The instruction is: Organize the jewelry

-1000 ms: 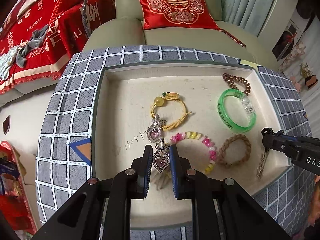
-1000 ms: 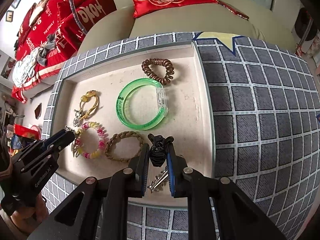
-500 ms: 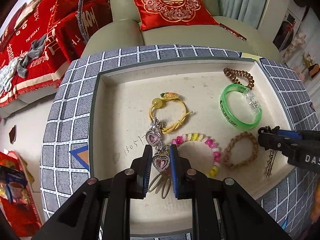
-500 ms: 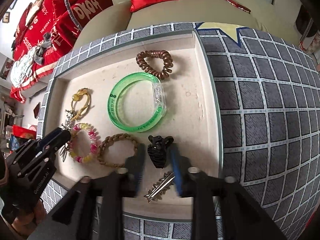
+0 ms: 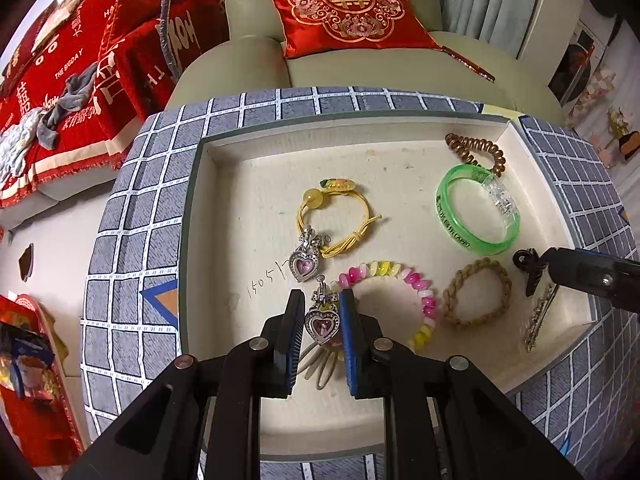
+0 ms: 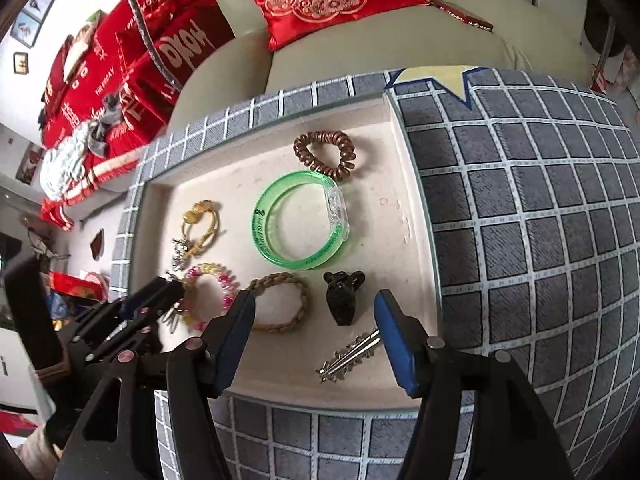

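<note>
A: Left gripper [image 5: 321, 326]: jaws narrow, clamped on the heart pendant [image 5: 321, 325]. The pendant hangs between the pads, its bow-shaped top just past the fingertips.

B: Second heart pendant [image 5: 305, 265]?

A: Lies on the tray [image 5: 248, 184] floor, just ahead and slightly left of the left gripper, touching the yellow cord bracelet [image 5: 334, 216] beyond it.

B: To the right of those fingers?

A: Bead bracelet [image 5: 400, 280], pink and yellow, right beside the right pad. Then the braided bracelet [image 5: 476, 294], apart from it. Some pale hair pins [image 5: 320, 364] lie under the jaws.

B: Right gripper [image 6: 314, 310]?

A: Jaws opening, pads well apart. The black claw clip [image 6: 343, 295] sits on the tray floor between them, touching neither pad. Released.

B: Anything else near it?

A: Silver hair clip [image 6: 348, 354], between the fingers, nearer the camera than the black clip and slanted. Green bangle [image 6: 298, 222] flat just ahead of the fingertips; brown coil tie [image 6: 325, 154] beyond that, touching the bangle's far edge. Braided bracelet lies partly behind the left fingertip.

B: Tray location?

A: On the grey checked cloth [image 6: 520, 220], which spreads to the right of the right gripper.
</note>
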The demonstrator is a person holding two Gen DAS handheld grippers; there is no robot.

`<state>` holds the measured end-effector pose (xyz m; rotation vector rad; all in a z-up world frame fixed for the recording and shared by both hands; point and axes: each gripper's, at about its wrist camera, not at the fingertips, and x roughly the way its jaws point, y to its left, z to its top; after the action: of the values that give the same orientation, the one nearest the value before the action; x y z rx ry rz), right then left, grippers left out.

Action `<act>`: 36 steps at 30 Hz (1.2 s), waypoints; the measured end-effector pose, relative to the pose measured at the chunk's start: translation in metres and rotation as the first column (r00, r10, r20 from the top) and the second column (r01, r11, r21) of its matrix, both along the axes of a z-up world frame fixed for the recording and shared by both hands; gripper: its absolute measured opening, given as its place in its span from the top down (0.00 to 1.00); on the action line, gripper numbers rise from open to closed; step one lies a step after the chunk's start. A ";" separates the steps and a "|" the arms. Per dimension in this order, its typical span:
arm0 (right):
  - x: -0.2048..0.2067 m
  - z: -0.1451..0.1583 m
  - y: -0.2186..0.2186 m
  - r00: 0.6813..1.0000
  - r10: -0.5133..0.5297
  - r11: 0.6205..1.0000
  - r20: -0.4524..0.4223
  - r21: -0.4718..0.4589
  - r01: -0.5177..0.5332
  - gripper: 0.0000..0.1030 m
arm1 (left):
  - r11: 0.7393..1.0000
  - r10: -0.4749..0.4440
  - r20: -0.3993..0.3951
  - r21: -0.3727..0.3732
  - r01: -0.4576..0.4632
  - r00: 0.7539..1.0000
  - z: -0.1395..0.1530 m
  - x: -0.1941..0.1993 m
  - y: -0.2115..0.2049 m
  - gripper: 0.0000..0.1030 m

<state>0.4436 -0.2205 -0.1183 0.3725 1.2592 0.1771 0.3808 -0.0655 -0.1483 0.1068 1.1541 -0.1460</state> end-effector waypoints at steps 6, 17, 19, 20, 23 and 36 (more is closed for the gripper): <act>-0.012 0.010 -0.008 1.000 -0.025 1.000 0.012 0.009 0.025 0.35 | 1.000 0.001 0.029 0.000 -0.001 1.000 0.008 -0.002 -0.001 0.57; -0.027 0.020 -0.015 0.999 -0.043 0.999 0.027 0.011 0.042 0.35 | 1.000 0.023 0.079 -0.010 -0.023 0.997 0.030 -0.011 0.002 0.00; -0.031 0.020 -0.013 0.999 -0.039 0.999 0.025 0.013 0.038 0.33 | 1.000 0.025 0.076 -0.006 -0.024 0.997 0.032 -0.013 0.003 0.00; -0.033 0.020 -0.012 0.999 -0.035 0.999 0.023 0.015 0.034 0.31 | 1.000 0.026 0.075 -0.001 -0.026 0.997 0.033 -0.015 0.004 0.00; -0.037 0.020 -0.009 1.000 -0.027 0.999 0.017 0.019 0.026 0.21 | 1.000 0.027 0.070 0.001 -0.028 0.997 0.035 -0.019 0.006 0.00; -0.061 0.019 0.003 0.999 0.005 0.998 0.036 -0.056 -0.003 0.19 | 0.998 0.037 0.069 0.053 -0.040 0.997 0.038 -0.057 0.020 0.00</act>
<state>0.3828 -0.2170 -0.0995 0.3170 1.2265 0.1510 0.3235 -0.0458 -0.1103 0.1367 1.0923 -0.0762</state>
